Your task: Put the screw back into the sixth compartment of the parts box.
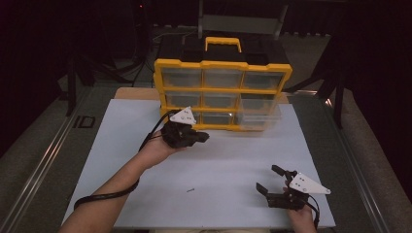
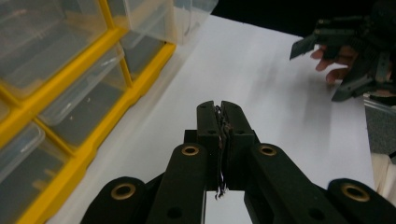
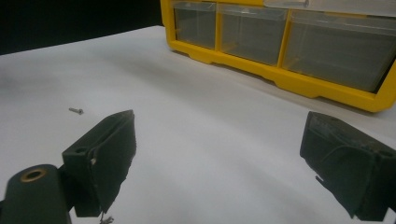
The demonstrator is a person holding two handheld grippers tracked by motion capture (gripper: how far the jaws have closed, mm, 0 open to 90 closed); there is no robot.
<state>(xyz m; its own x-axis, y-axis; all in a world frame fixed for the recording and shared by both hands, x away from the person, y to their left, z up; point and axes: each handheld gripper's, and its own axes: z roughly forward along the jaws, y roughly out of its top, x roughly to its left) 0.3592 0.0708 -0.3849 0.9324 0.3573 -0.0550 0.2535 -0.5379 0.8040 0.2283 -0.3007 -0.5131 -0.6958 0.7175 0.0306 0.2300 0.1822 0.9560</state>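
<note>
My L gripper (image 2: pixel 219 109): jaws pressed together, nothing visibly pinched, near yellow organizer (image 1: pixel 222 65). R gripper (image 1: pixel 272 182): jaws spread, empty. Screw (image 1: pixel 191 190) on white sheet (image 1: pixel 228 160).

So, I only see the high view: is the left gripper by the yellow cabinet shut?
Observer: Yes. In its own view the left gripper has its pads pressed together. I can't tell whether anything tiny is pinched.
Operator: And that speck on the white table?
Observer: A small screw, lying loose ahead of the right gripper.
Operator: Is that one holding anything?
Observer: No. Its jaws stand wide apart, with bare table between them.
</note>
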